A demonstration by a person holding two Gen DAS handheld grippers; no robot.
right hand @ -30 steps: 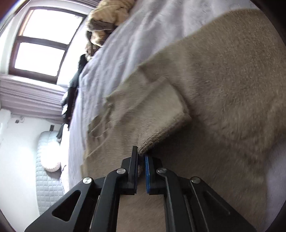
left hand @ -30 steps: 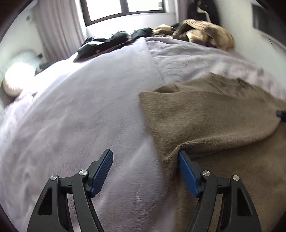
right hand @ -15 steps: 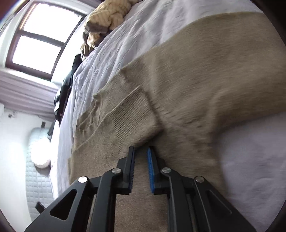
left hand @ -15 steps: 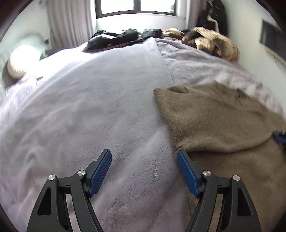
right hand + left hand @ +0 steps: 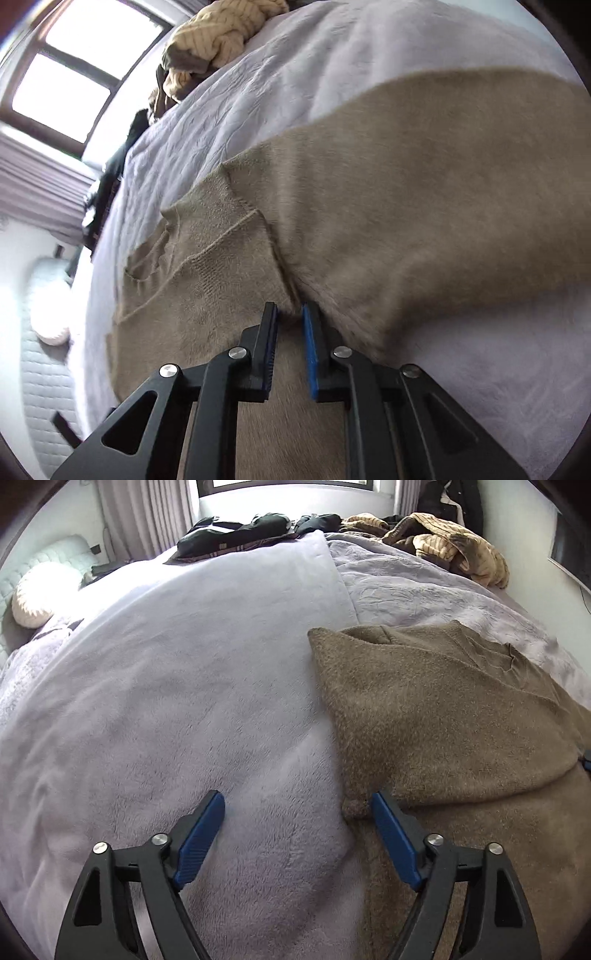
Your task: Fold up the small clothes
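Your right gripper (image 5: 290, 314) has let go of the sleeve cuff it pinched a second ago; its jaws, parted narrowly, are closing again over a fold of the brown sweater (image 5: 388, 192). Your left gripper (image 5: 297, 810) is spreading wider, nothing between its pads, beside the sweater's folded edge. The sleeve now lies across the body on the lilac blanket (image 5: 166, 683); next fold pending.

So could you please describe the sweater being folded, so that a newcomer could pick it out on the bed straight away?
Start from the lilac bed cover. The sweater is the fuzzy brown knit lying flat on its near side, by the grippers. The other clothes, a black pile and a striped yellow heap, sit bunched at the far edge under the window.
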